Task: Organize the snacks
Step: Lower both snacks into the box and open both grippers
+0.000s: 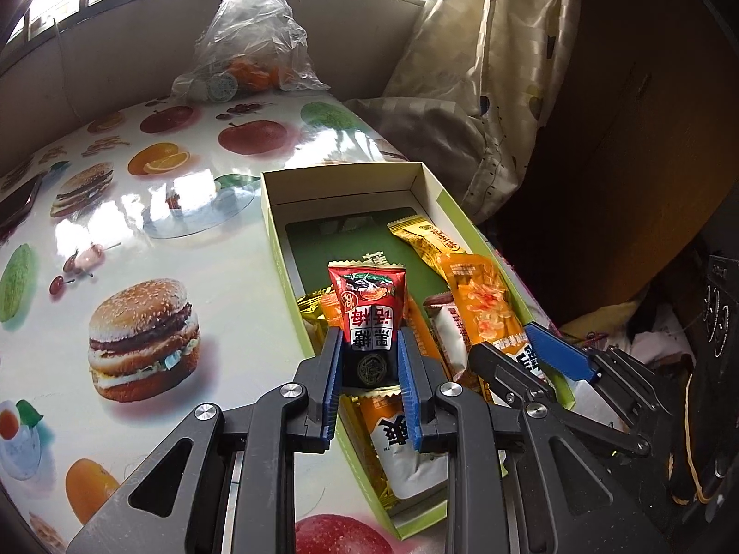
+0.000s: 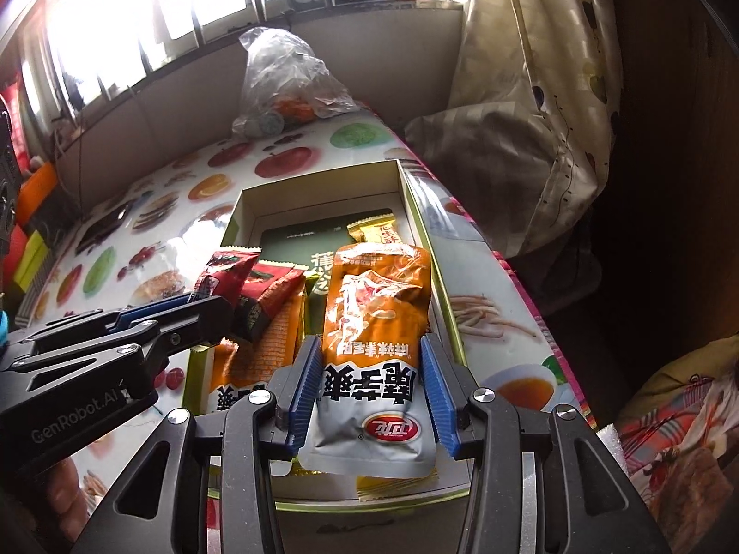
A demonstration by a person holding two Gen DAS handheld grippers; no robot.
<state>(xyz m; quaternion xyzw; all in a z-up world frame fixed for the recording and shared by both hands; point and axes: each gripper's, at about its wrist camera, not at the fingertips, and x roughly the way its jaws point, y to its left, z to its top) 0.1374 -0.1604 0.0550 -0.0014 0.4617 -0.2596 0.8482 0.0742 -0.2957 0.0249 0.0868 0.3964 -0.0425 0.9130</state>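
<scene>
A shallow green-sided cardboard box (image 1: 272, 212) (image 2: 418, 212) lies on the table and holds several snack packets. My left gripper (image 1: 369, 346) is shut on a small red and black packet (image 1: 369, 304), held upright over the box's near left part; the packet also shows in the right wrist view (image 2: 226, 272). My right gripper (image 2: 369, 369) is shut on an orange and white pouch (image 2: 374, 323), held over the box's near end; the pouch shows in the left wrist view (image 1: 480, 304). A gold packet (image 1: 425, 240) lies in the box by its right wall.
The table (image 1: 138, 231) has a glossy cloth printed with burgers and fruit. A clear plastic bag with oranges (image 1: 249, 46) (image 2: 291, 83) stands at the far end. A curtain (image 1: 499, 69) hangs right of the table. A dark phone (image 2: 101, 231) lies at the left.
</scene>
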